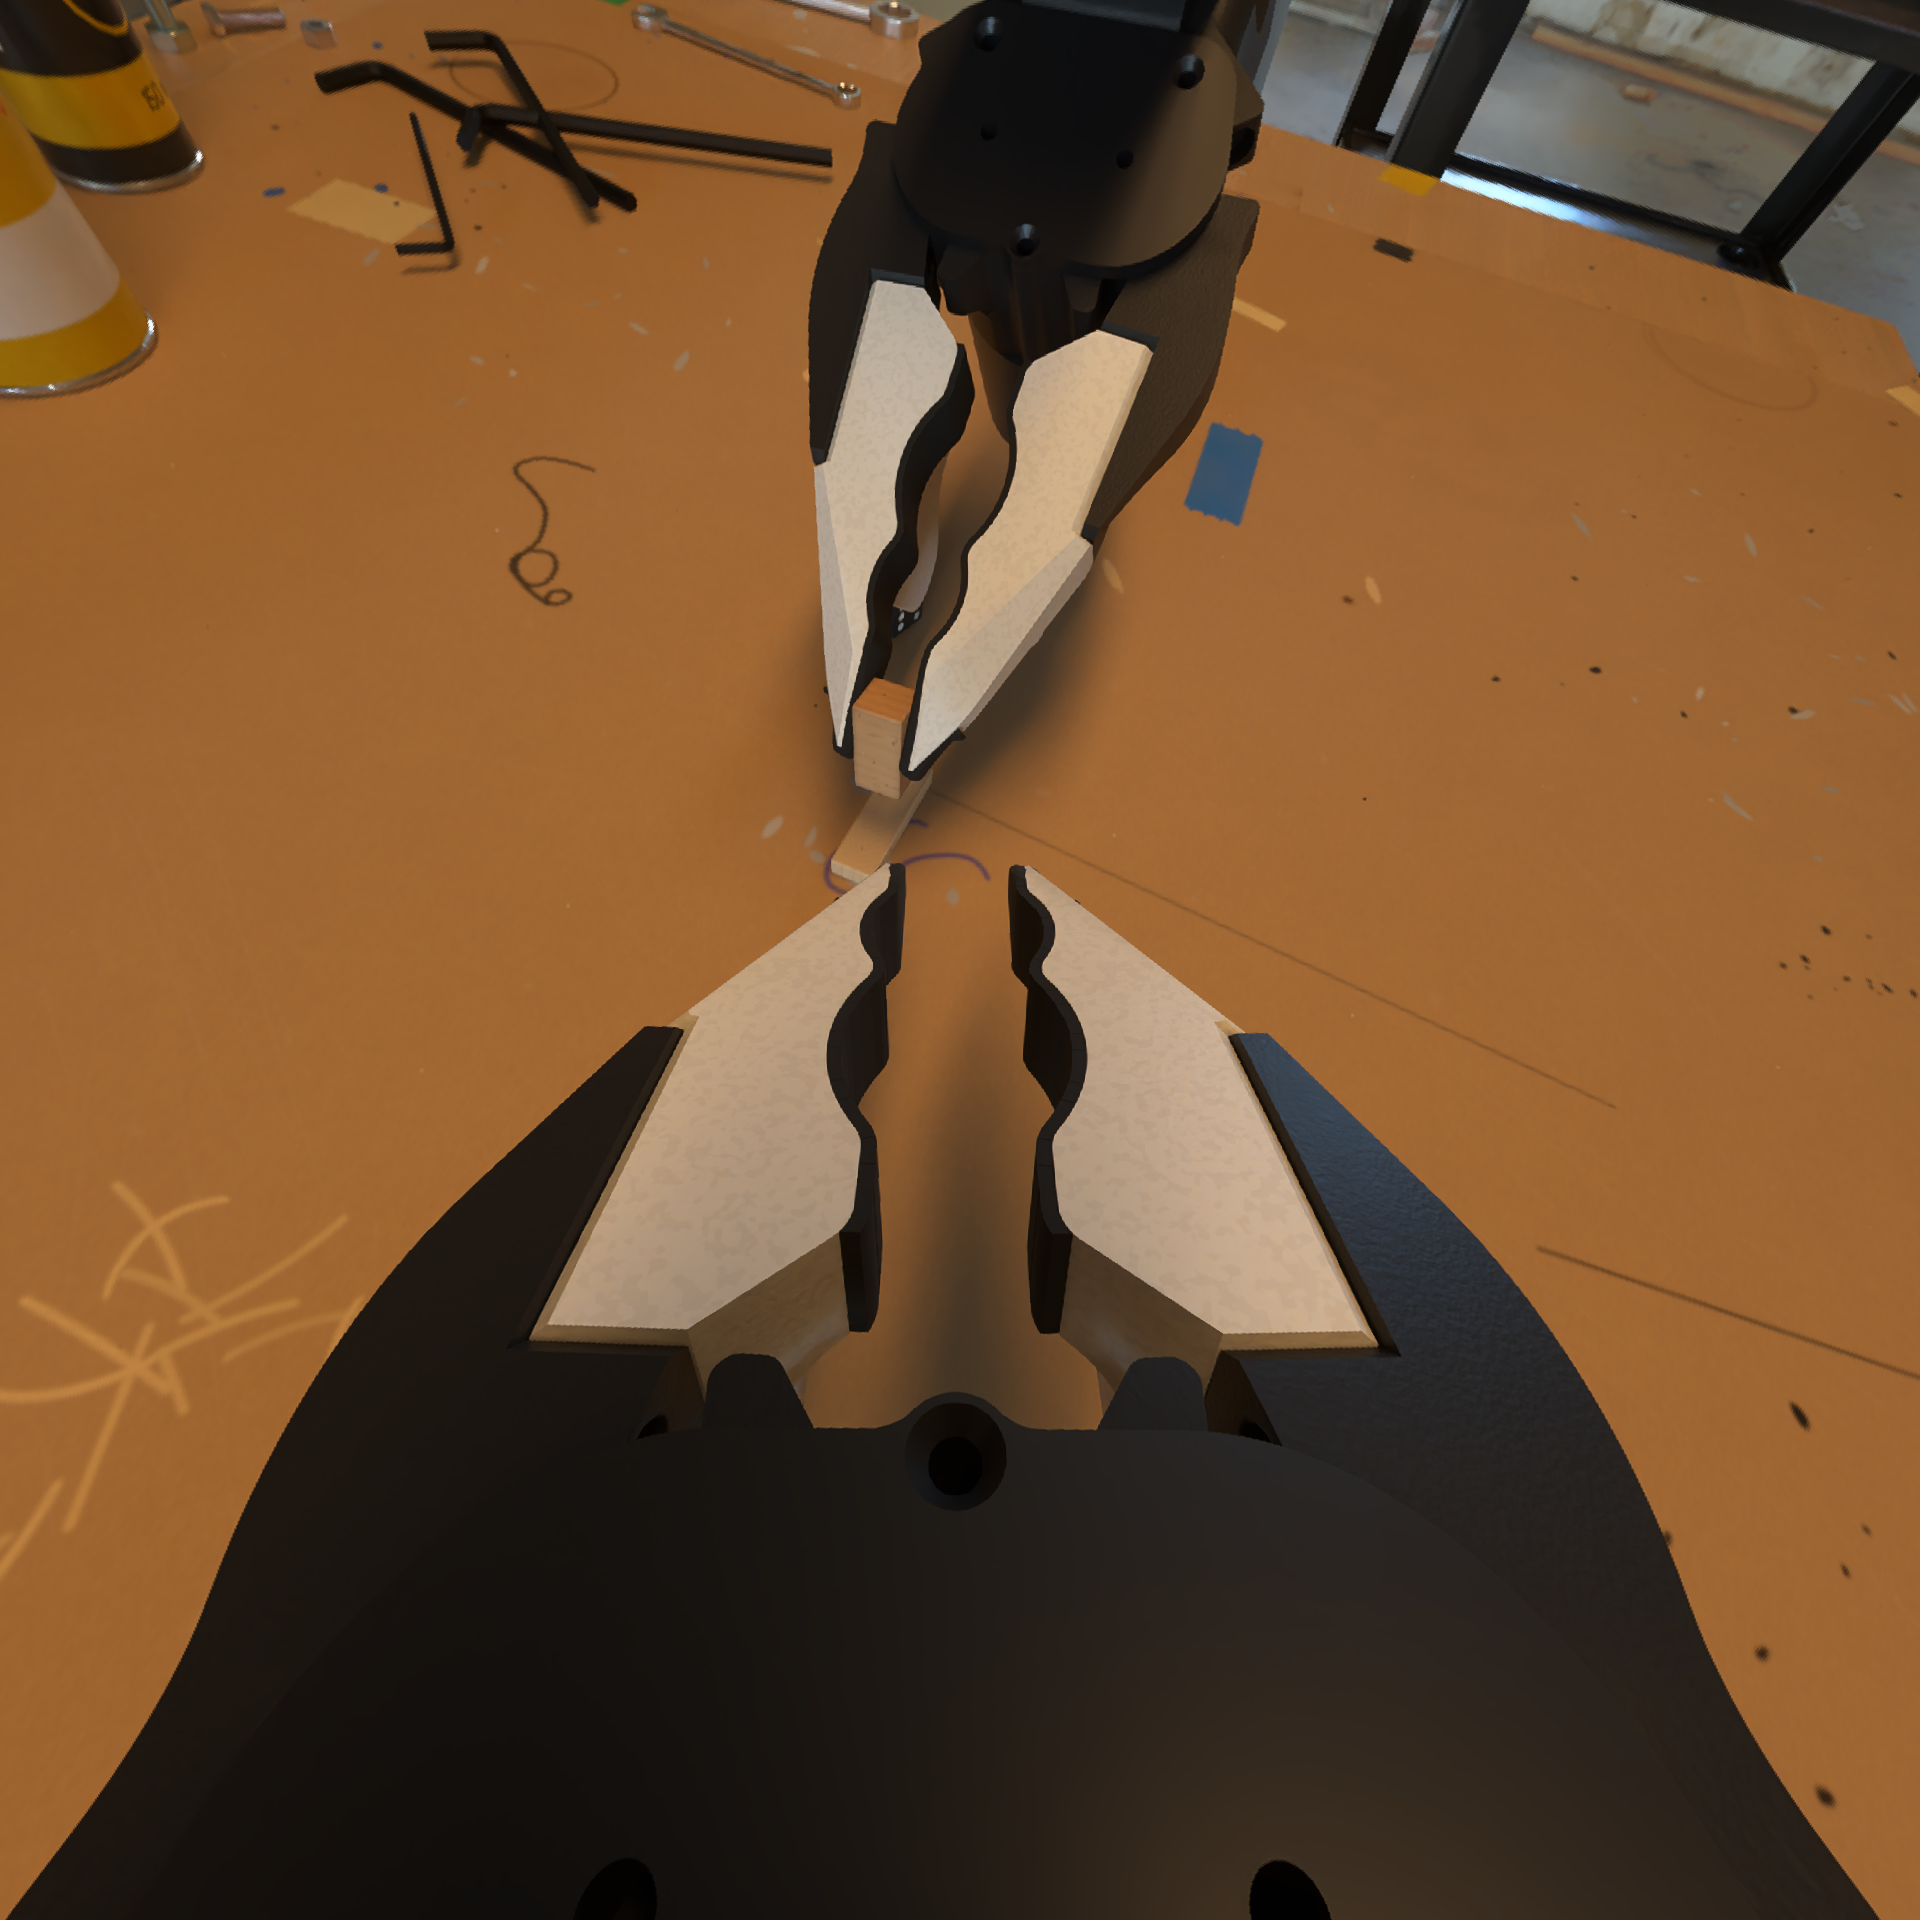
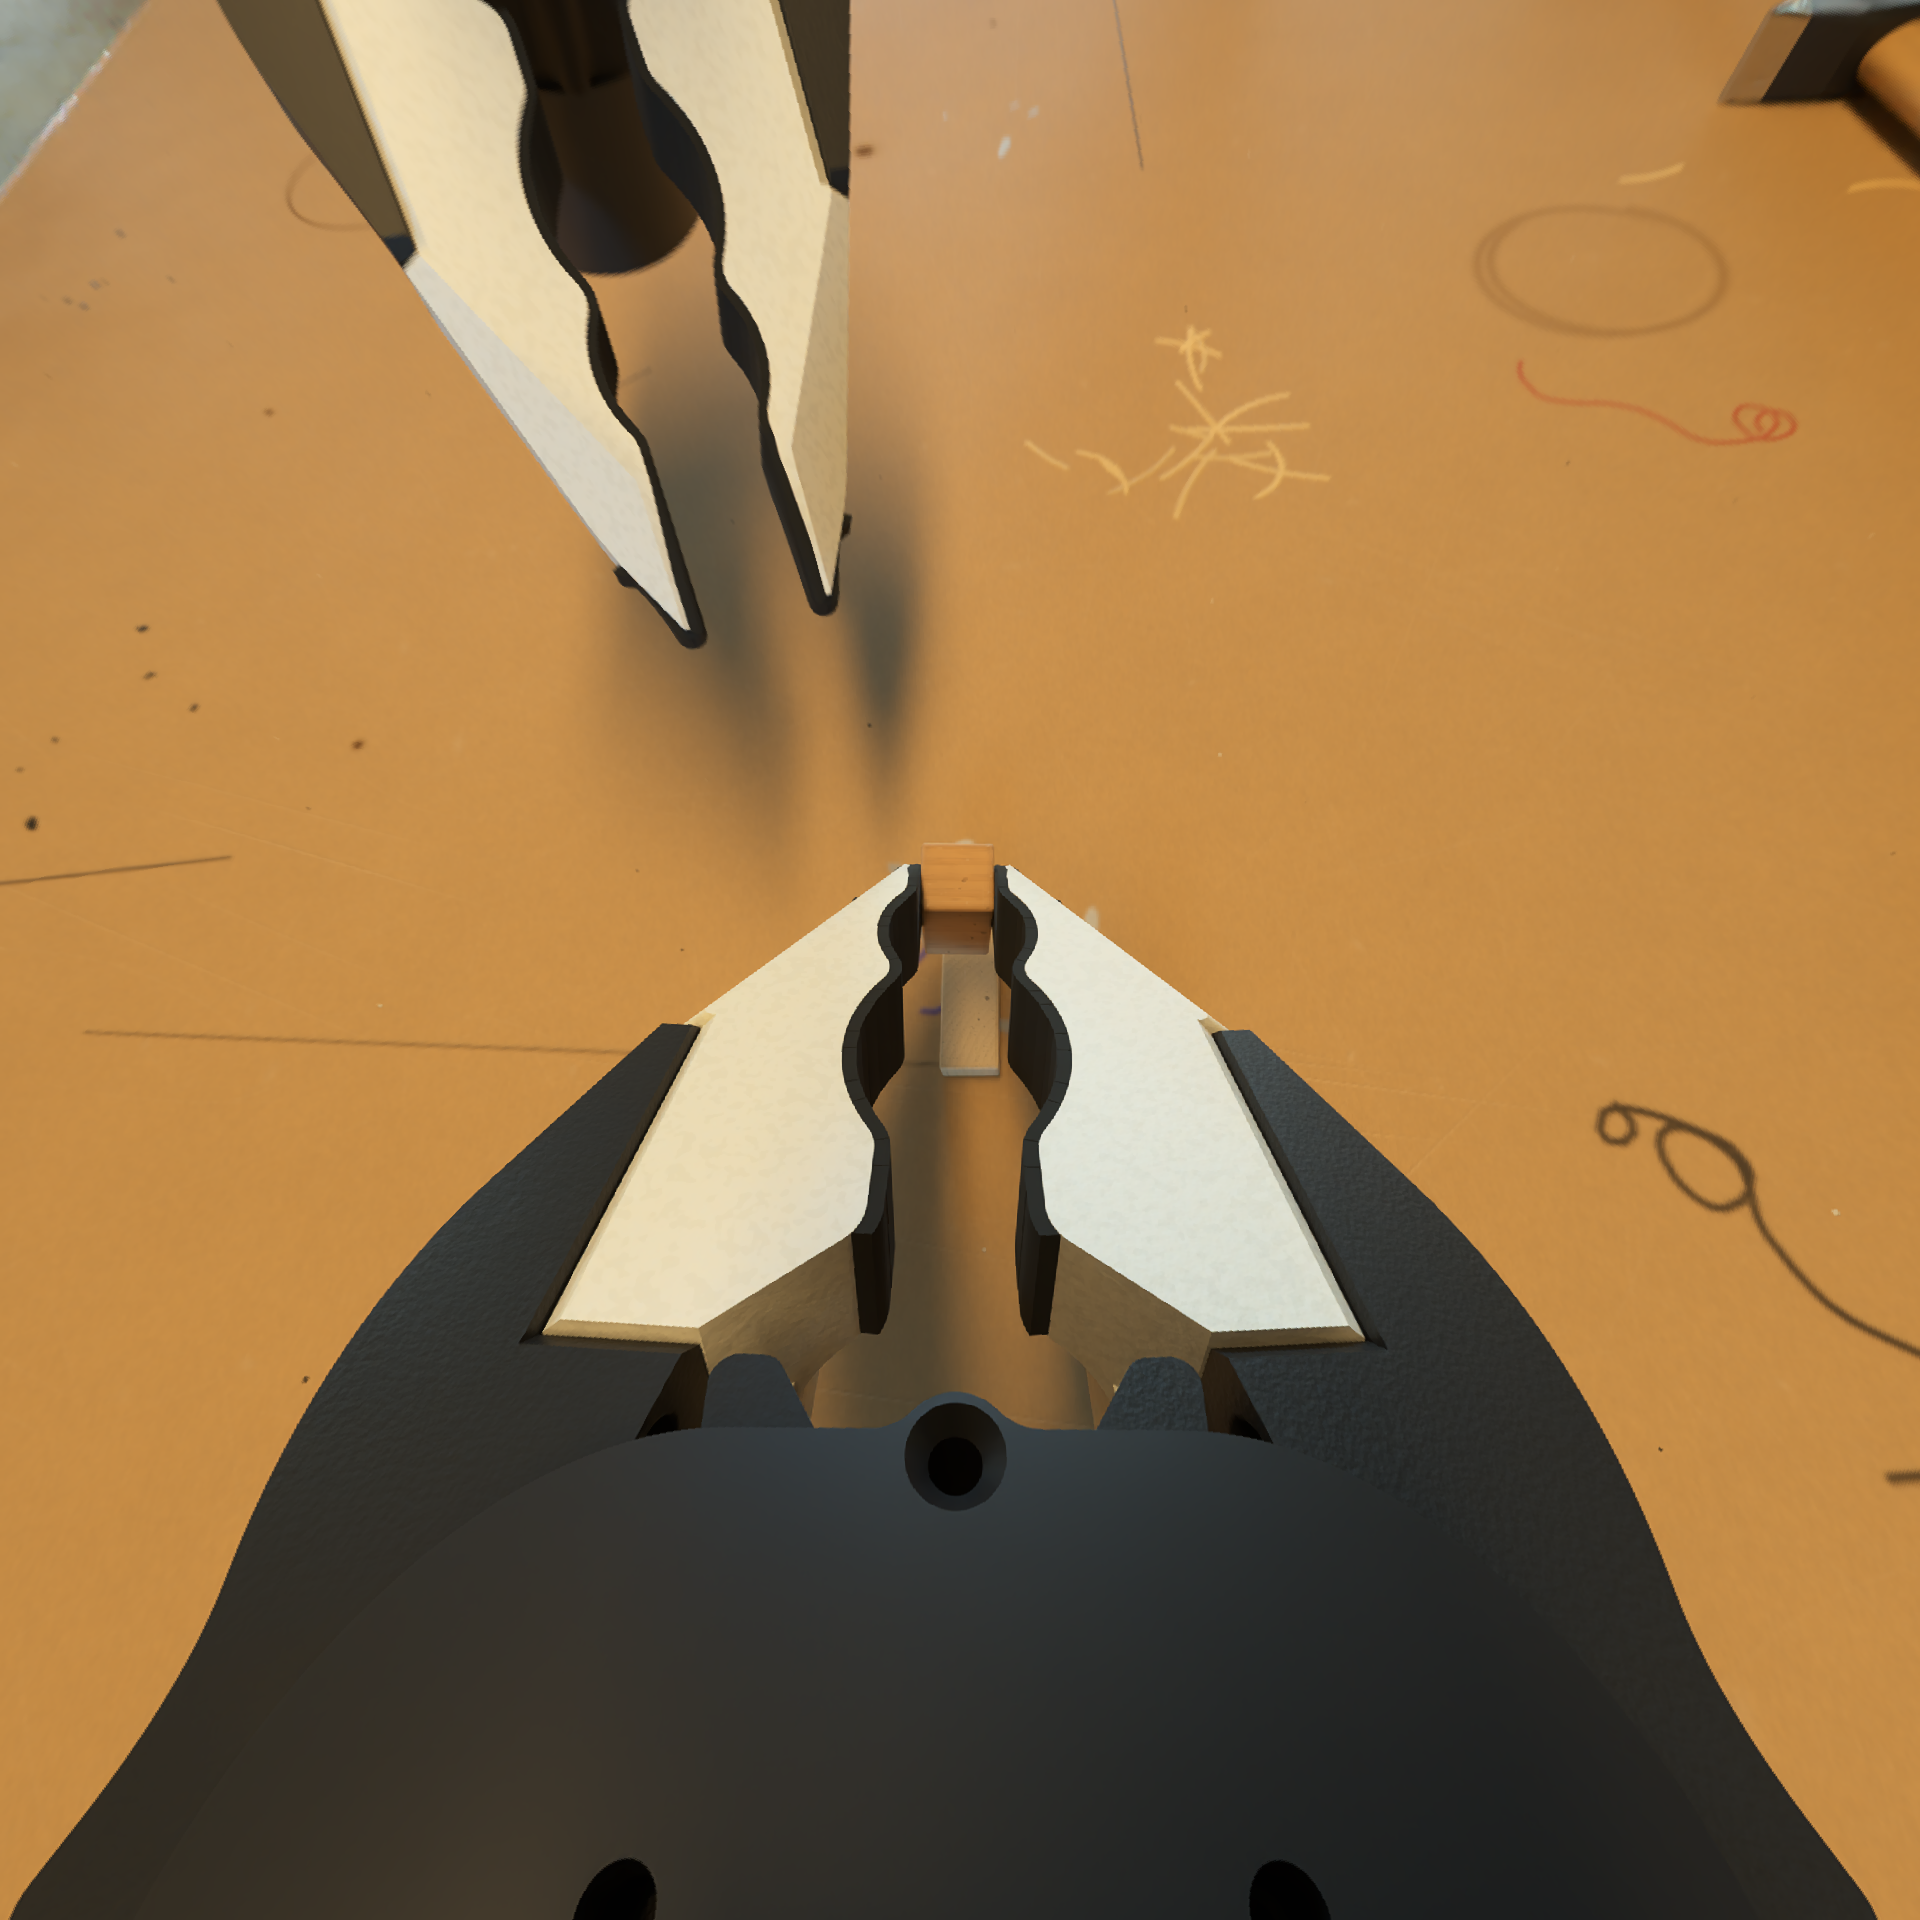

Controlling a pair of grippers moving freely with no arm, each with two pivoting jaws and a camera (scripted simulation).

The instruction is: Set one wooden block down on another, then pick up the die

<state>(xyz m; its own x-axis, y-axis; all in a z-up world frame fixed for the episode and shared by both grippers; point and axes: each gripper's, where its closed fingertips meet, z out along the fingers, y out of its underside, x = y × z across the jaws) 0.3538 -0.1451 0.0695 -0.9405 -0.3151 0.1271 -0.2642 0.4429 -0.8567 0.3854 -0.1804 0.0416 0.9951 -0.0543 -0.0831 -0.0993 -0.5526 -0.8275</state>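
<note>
Up close, the right hand-held gripper (image 2: pixel 957 883) has its fingertips clamped on a small wooden block (image 2: pixel 957 878), which stands pinched between the dark inner pads; from the left wrist view the same right hand-held gripper (image 1: pixel 883 740) points steeply down at the desk (image 1: pixel 1455 831) with the block (image 1: pixel 881 738) upright in its tips. Directly under it lies a second, flatter wooden block (image 1: pixel 871 840) on the desk — the held block's lower end meets or nearly meets it, though I cannot tell whether they truly touch. In the right wrist view that flat block (image 2: pixel 970 1013) shows pale between the fingers, just below the held one. The left hand-held gripper (image 1: pixel 956 878) has its fingers apart with nothing between them, its tips just short of the flat block's near end; in the right wrist view it (image 2: pixel 758 623) hangs above the desk (image 2: pixel 1351 727), well beyond the blocks, casting dark shadows. The die (image 1: pixel 906 617) is only partly visible — a small dark piece with white pips glimpsed between the right gripper's fingers, behind the held block, apparently on the desk. Farther out lie black hex keys (image 1: pixel 540 125), a silver wrench (image 1: pixel 748 57), a blue tape patch (image 1: pixel 1226 473), a black scribble (image 1: pixel 540 530) and two yellow-banded cans (image 1: pixel 62 301) at the far left edge.
</note>
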